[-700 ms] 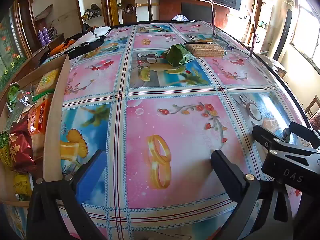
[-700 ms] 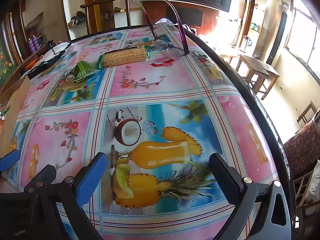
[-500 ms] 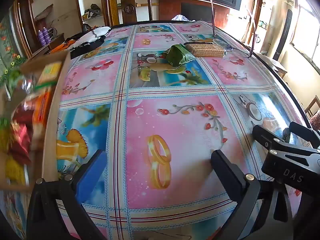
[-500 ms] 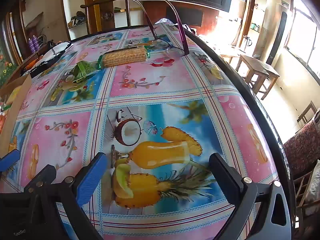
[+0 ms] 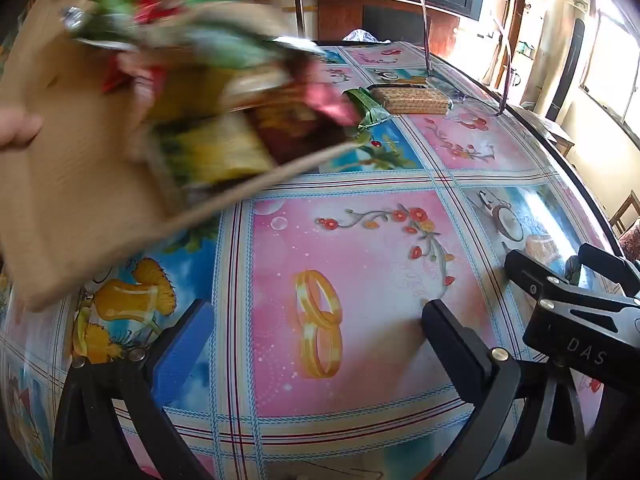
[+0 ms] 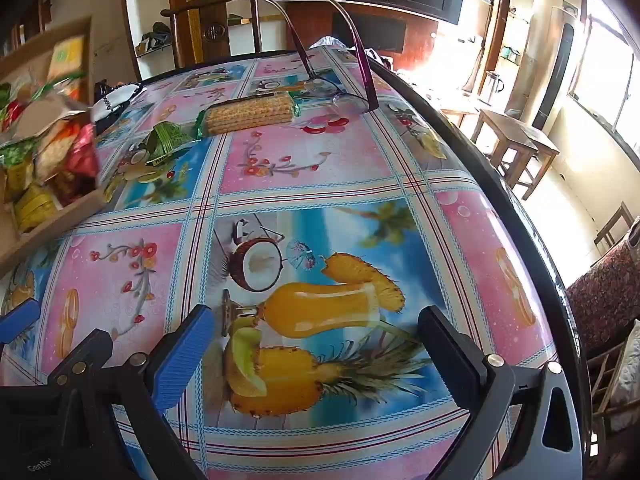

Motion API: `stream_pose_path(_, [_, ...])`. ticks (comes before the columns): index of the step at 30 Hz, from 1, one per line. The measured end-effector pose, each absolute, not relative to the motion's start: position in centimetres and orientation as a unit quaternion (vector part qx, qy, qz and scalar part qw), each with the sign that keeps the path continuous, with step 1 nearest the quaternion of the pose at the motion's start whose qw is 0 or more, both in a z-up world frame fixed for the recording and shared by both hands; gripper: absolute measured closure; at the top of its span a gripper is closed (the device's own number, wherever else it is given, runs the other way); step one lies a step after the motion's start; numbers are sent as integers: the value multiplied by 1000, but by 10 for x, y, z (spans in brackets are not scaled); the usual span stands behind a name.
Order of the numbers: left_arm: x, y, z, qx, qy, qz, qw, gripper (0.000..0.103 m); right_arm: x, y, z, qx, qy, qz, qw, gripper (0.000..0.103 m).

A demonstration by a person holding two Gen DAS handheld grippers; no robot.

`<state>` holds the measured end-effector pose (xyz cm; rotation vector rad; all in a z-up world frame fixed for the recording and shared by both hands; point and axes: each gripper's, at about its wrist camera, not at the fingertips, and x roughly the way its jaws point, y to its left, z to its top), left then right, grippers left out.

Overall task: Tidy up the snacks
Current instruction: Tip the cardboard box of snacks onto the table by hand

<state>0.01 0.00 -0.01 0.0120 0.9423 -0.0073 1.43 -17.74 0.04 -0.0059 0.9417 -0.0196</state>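
The long clear-wrapped pack of tan wafer biscuits (image 6: 248, 114) lies flat at the far end of the patterned oilcloth surface (image 6: 360, 208), its long axis running across the view, with a crumpled green foil snack packet (image 6: 166, 142) just beside its left end. Both sit well ahead of the right gripper (image 6: 312, 356), slightly left of its line, and ahead and to the right of the left gripper (image 5: 316, 344); the right one looks the nearer, though the fisheye makes that hard to judge. Both pairs of jaws stand wide with nothing between them. A shallow brown cardboard box of mixed snack packets (image 6: 52, 224) is tilted above the surface on the left, blurred, a person's fingers (image 5: 18, 128) on its wall. Purple-framed spectacles (image 6: 352, 92) lie just beyond the biscuits.
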Motion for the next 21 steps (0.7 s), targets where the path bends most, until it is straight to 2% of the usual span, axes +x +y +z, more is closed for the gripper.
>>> stream_pose_path(21, [0, -1, -1, 6, 454, -4, 891, 0, 14, -177, 0, -3, 454, -9, 891, 1])
